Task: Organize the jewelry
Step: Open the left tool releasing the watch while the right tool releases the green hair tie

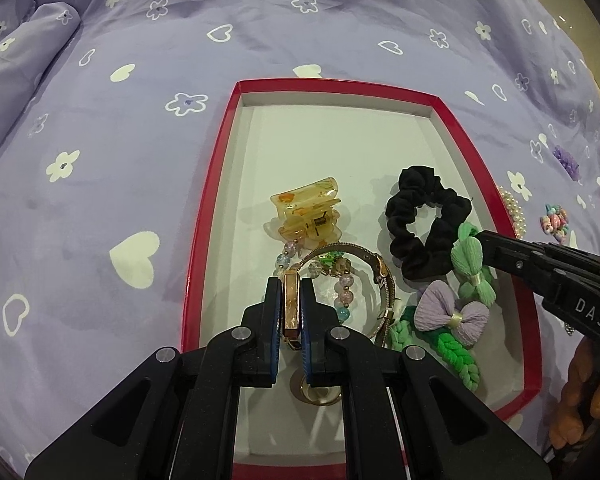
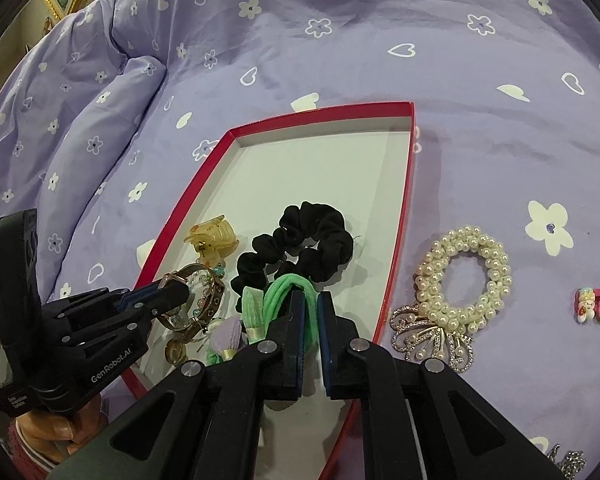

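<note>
Step in hand: judged as setting two pieces down in the red-rimmed box (image 1: 204,216), which lies on a bed with a lilac bedspread (image 1: 100,120).
Left gripper (image 1: 290,308): fingers narrow, pinching the rose-gold watch (image 1: 291,304) by its case; its mesh band loops off to the right of the fingers, over a beaded bracelet (image 1: 342,292).
Right gripper (image 2: 309,332): fingers narrow, with the green bow hair tie (image 2: 290,292) by its elastic loop between them; the bow hangs to their left.
Beyond the fingers: yellow claw clip (image 1: 306,212) and black scrunchie (image 1: 424,220), both in the box.
Outside the box: pearl scrunchie (image 2: 464,284) and a crystal brooch (image 2: 432,336), right of the right fingers.
How to do it well: lower until each piece rests on the box floor, then release; keep the watch band off the beads and the lilac bow (image 1: 452,312).
Risk: elastic may cling to a pad.
</note>
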Demonstrator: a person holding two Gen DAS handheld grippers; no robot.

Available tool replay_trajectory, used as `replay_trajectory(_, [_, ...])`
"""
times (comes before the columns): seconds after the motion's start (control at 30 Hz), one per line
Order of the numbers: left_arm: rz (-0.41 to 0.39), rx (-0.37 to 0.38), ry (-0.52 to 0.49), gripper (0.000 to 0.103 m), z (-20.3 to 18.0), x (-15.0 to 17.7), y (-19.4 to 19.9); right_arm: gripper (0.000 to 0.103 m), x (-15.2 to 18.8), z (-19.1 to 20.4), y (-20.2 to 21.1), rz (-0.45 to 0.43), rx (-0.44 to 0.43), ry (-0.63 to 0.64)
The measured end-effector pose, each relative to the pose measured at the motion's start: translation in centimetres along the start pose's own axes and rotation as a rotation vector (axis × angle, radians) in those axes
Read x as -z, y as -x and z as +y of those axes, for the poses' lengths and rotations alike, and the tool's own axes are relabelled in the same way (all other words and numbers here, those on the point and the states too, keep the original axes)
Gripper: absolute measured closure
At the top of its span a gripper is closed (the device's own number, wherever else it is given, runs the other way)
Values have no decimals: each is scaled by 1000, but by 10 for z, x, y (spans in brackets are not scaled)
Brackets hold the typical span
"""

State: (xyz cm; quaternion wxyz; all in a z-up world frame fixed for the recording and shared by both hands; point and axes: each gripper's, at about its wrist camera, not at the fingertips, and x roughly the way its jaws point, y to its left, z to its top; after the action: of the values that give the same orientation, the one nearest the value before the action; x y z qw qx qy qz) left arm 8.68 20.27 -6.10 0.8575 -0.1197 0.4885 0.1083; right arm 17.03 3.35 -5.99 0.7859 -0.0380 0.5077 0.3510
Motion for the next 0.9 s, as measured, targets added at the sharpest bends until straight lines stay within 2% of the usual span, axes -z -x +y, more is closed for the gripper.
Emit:
replay_trajectory(0.3, [-2,-8,2,93,-1,-1,1,91,1,-3,6,-7,-7,-11])
replay_trajectory(0.43, [-11,-10,13,79,1,-1,5,87,3,-3,9,-11,-11,-13])
replay_trajectory(0.57, [-30,-10,21,72,2,1,14,87,5,-4,18,-24,-22,-22])
replay_trajectory(0.67, [-46,4,31,67,2,1,23,78,6,-5,30,-44,-34,-30])
replay_trajectory(0.73, [-63,14,38,65,1,3,31,68,9,-8,42,-67,-43,-38])
replay_trajectory(0.9, [-95,47,50,55,-7,5,50,66,20,-24,72,-113,-41,-75])
